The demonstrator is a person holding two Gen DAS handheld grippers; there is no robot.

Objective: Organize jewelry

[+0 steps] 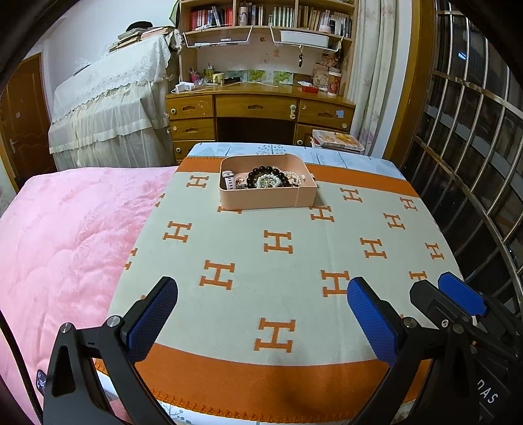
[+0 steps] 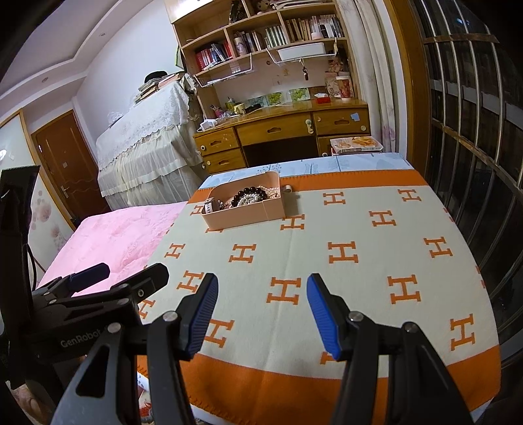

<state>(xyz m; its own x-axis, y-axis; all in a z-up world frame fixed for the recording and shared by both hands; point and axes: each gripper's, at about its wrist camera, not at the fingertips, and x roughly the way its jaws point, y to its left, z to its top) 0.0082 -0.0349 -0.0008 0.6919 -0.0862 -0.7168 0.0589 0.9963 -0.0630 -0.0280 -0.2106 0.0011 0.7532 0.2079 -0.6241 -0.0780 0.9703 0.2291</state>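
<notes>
Both the left gripper [image 1: 261, 314] and right gripper [image 2: 261, 314] hovered with jaws apart and empty, well short of the pink box [image 1: 268, 196] on the H-patterned blanket [image 1: 278, 278]. Bead bracelets [image 1: 268, 178] and a watch [image 1: 227, 180] lay heaped inside, a scene fitting either jewelry just gathered or awaiting sorting.

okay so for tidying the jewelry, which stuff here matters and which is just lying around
For the job: pink box, dark bead bracelet, pearl strands, white watch.
Lying about: pink quilt, H-pattern blanket, desk, bookshelf.
</notes>
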